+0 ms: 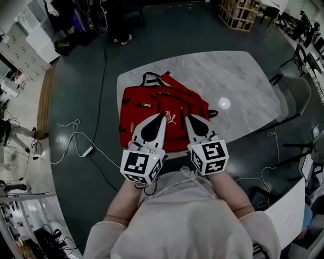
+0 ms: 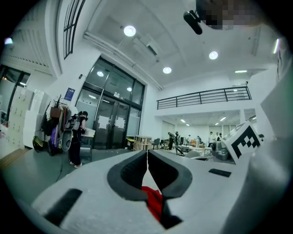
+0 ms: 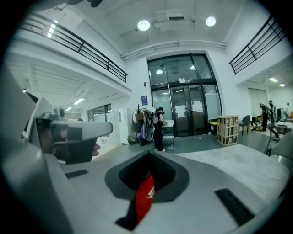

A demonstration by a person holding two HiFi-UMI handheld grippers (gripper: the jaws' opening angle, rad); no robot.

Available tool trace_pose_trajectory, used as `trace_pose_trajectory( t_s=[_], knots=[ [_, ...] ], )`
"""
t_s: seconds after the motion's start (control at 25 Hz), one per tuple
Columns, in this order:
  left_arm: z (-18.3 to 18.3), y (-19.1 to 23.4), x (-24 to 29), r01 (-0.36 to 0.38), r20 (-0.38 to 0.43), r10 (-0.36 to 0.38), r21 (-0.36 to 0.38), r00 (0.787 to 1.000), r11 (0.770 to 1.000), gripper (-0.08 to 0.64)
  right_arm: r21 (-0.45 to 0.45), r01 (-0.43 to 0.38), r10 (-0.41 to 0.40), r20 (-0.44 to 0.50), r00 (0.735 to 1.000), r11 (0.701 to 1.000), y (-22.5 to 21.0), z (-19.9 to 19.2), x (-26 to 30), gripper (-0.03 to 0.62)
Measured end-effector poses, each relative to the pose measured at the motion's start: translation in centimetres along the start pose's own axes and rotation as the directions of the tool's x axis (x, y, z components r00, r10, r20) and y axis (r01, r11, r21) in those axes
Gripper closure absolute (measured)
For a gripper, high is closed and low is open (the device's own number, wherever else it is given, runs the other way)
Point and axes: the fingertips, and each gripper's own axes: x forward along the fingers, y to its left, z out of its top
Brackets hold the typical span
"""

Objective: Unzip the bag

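A red backpack (image 1: 162, 114) with black zippers and straps lies flat on the grey marble table (image 1: 238, 81). Both grippers hover over its near edge, tips pointing away from me. My left gripper (image 1: 162, 116) has its jaws pressed together with nothing between them. My right gripper (image 1: 187, 118) is likewise shut and empty. In the left gripper view the left gripper (image 2: 147, 153) looks out level across the room, and a strip of the red backpack (image 2: 153, 201) shows under the jaws. The right gripper (image 3: 149, 154) also shows the red backpack (image 3: 145, 199) below it.
A grey chair (image 1: 296, 96) stands at the table's right side. White cables (image 1: 76, 136) trail over the dark floor to the left. A wooden crate (image 1: 238, 12) and a standing person (image 1: 119, 25) are far behind the table.
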Motion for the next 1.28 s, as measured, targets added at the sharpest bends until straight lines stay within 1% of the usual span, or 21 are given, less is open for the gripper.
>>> trace_pose_trajectory(
  t_s=[0.16, 0.28, 0.72, 1.04, 1.28],
  knots=[
    [0.1, 0.0, 0.5, -0.011, -0.01, 0.011, 0.039, 1.0, 0.999, 0.538, -0.026, 0.008, -0.007, 0.025, 1.0, 1.0, -0.4, 0.9, -0.1, 0.565],
    [-0.4, -0.1, 0.6, -0.013, -0.024, 0.014, 0.028, 1.0, 1.0, 0.538, -0.036, 0.011, -0.01, 0.02, 1.0, 0.999, -0.4, 0.8, -0.3, 0.566],
    [-1.4, -0.2, 1.8, -0.023, -0.053, 0.024, 0.013, 0.998, 1.0, 0.538, -0.014, 0.004, -0.004, 0.044, 0.999, 1.0, -1.3, 1.5, -0.4, 0.566],
    [-2.7, -0.6, 2.7, -0.026, -0.078, 0.026, -0.002, 0.997, 1.0, 0.538, -0.003, 0.002, -0.002, 0.023, 1.0, 1.0, -1.9, 0.5, -0.1, 0.566],
    [-3.5, -1.4, 3.4, -0.025, -0.093, 0.024, -0.018, 0.995, 1.0, 0.538, -0.016, -0.006, 0.006, -0.002, 1.0, 1.0, -3.1, -0.7, -0.4, 0.566]
  ],
)
